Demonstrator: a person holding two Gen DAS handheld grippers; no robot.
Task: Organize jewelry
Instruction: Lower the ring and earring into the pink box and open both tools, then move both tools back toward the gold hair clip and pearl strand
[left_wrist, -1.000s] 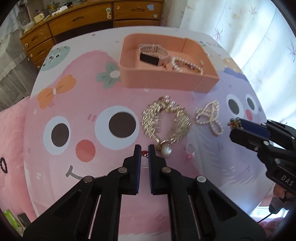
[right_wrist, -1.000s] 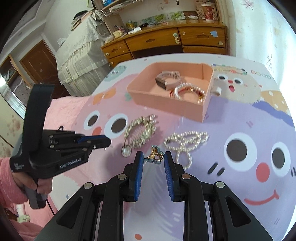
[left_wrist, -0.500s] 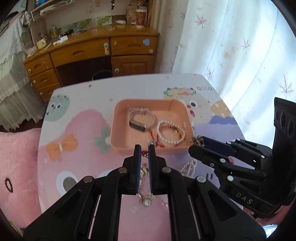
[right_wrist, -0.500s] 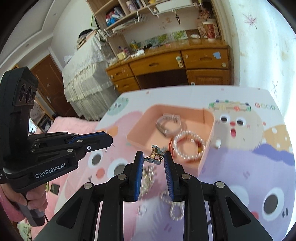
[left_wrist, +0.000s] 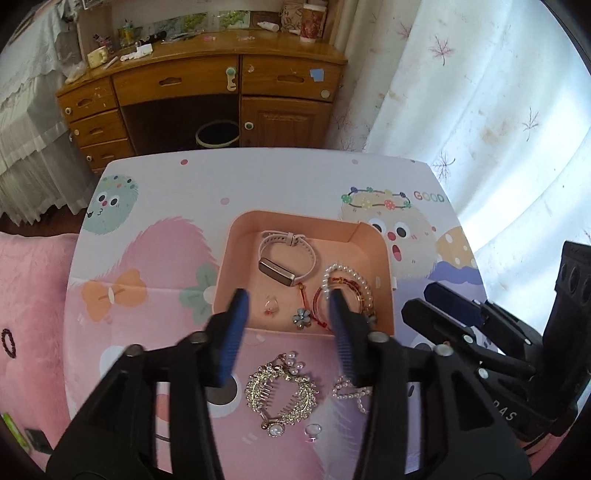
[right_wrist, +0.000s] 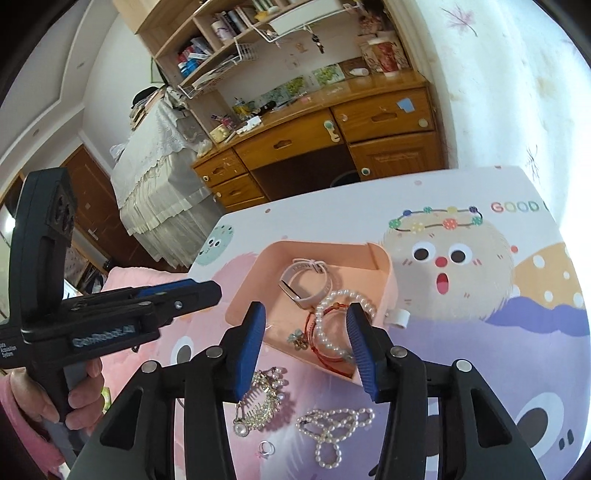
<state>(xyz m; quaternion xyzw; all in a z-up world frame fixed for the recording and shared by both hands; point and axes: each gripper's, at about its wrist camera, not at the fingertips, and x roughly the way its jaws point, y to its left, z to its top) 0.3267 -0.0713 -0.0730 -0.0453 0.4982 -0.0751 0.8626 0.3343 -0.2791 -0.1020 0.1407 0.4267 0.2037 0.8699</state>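
The pink tray (left_wrist: 295, 218) (right_wrist: 325, 246) holds a white-strapped watch (left_wrist: 286, 258) (right_wrist: 304, 284), a pearl bracelet (left_wrist: 347, 280) (right_wrist: 332, 317), a small ring (left_wrist: 271, 306) and a blue flower piece (left_wrist: 303, 317) (right_wrist: 297, 338). My left gripper (left_wrist: 287, 301) (right_wrist: 214, 290) hovers above the tray's near half, jaws opening, nothing between them. My right gripper (right_wrist: 306, 314) (left_wrist: 421, 301) hangs over the tray's near right corner, jaws also opening and empty. In front of the tray lie a gold hair comb (left_wrist: 282, 395) (right_wrist: 262, 398), a pearl piece (left_wrist: 349, 391) (right_wrist: 332, 428) and a ring (left_wrist: 313, 430) (right_wrist: 266, 448).
A cartoon-printed cloth (left_wrist: 155, 258) covers the table. Past the table's far edge stand a wooden desk with drawers (left_wrist: 207, 85) and a bin (left_wrist: 218, 134). A white curtain (left_wrist: 480, 110) hangs to the right. A hand (right_wrist: 77, 391) holds the left gripper's handle.
Both grippers rose and travelled from the loose jewelry to above the tray. Their jaws went from shut on small pieces to apart, and the ring and flower piece now lie in the tray.
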